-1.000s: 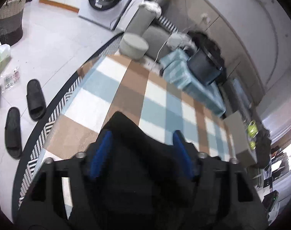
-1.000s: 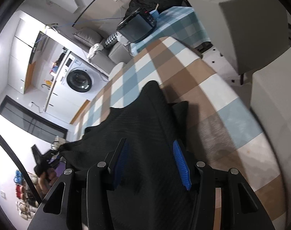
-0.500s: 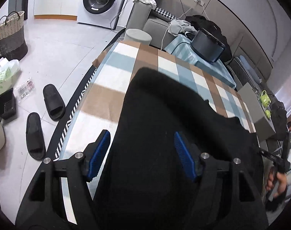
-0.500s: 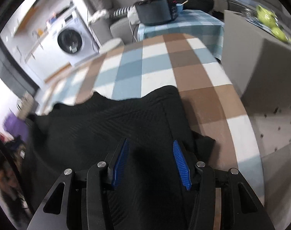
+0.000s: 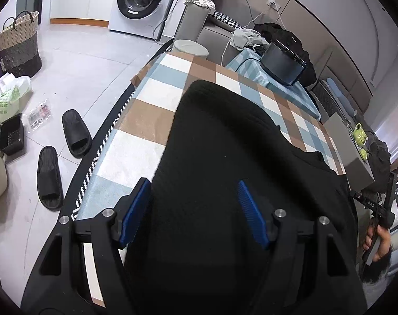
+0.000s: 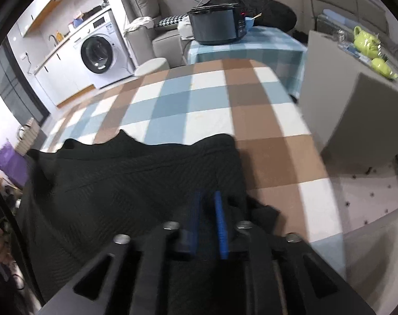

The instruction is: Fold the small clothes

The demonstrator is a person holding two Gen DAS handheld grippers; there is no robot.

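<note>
A black knitted garment point(image 5: 225, 157) lies spread on the table with the checked cloth point(image 5: 151, 120). My left gripper point(image 5: 193, 186) is open, its blue pads on either side of the garment's near part, just above it. In the right wrist view the same garment point(image 6: 120, 183) covers the near left of the table point(image 6: 199, 105). My right gripper point(image 6: 208, 197) is shut on the garment's right edge, the blue pads nearly together with cloth between them. The right gripper and the hand holding it also show in the left wrist view point(image 5: 380, 210).
A grey box point(image 6: 343, 105) with green teapots stands at the table's right. A second table carries a black cooker point(image 6: 217, 26). A washing machine point(image 5: 141, 0), a round stool point(image 5: 191, 47), slippers point(image 5: 75, 134) and a basket point(image 5: 17, 44) are on the floor to the left.
My right gripper has closed from open onto the garment's right edge. My left gripper has stayed open above the garment, with the view shifting slightly.
</note>
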